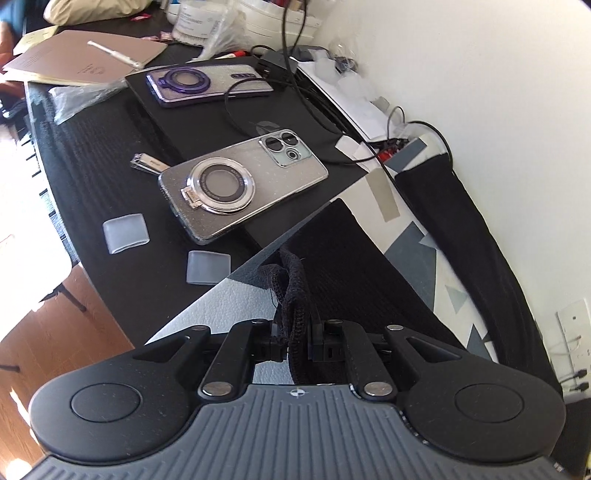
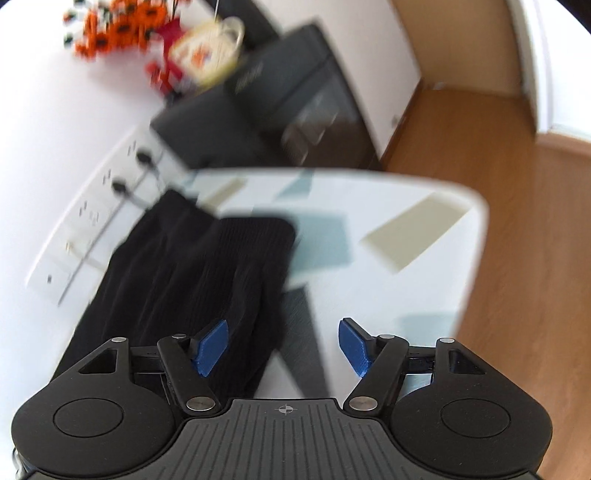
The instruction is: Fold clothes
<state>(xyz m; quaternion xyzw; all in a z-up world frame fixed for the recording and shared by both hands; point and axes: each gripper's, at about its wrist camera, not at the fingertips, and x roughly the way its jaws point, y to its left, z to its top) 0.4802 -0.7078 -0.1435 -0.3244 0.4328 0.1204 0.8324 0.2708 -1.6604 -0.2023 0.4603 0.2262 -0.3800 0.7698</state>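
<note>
The left wrist view is showing the left gripper (image 1: 295,345) with its jaws pressed together, pinching a bunched edge of the black ribbed knit garment (image 1: 332,266). This garment is lying across a white table mat with grey and beige geometric patches (image 1: 207,306), and part of it is running along the white wall (image 1: 480,74). Only this view is showing the clutter beyond: a clear glitter phone case with a ring stand (image 1: 243,184), a purple-ringed phone case (image 1: 210,85) lying on a flat black box, two translucent grey rubber pads (image 1: 125,232), black cables (image 1: 295,37) and a tan cardboard folder (image 1: 85,59).

The right wrist view is blurred. It is showing the right gripper (image 2: 282,347) with its blue pads (image 2: 212,347) spread apart and nothing between them, hovering above the near edge of the same garment (image 2: 192,266). Only this view is showing the white socket strip with black plugs (image 2: 103,206), a dark cabinet (image 2: 277,110), orange flowers (image 2: 118,26) and the wooden floor (image 2: 517,240).
</note>
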